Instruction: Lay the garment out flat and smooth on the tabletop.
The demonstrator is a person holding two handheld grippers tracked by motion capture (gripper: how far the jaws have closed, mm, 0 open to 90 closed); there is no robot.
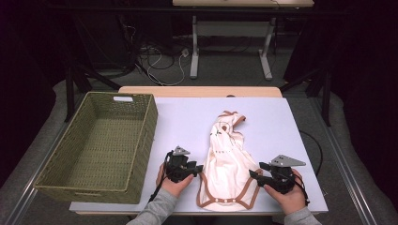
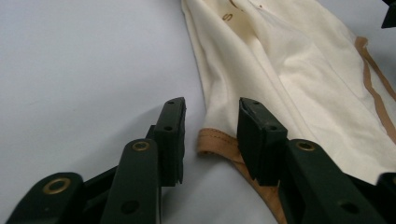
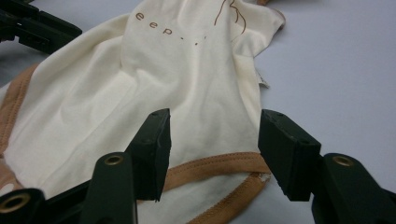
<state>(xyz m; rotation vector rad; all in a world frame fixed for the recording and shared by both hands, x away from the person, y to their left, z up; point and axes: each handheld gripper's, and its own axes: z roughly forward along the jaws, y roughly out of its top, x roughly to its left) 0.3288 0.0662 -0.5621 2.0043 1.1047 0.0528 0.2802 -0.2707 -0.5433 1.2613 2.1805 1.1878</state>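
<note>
High view | left gripper [image 1: 201, 167] apart, right gripper [image 1: 252, 173] apart (both flanking cream bodysuit [image 1: 226, 154]) | basket [image 1: 141, 140] left

Even overhead light falls on the white table [image 1: 281, 122], which reads bright with soft, short shadows. The room beyond it and both side edges of the high view sink into near black. Both gripper views are soft and grainy; the nearest jaw parts blur, and the cream garment [image 3: 187, 84] shows gentle fold shadows without glare.
</note>
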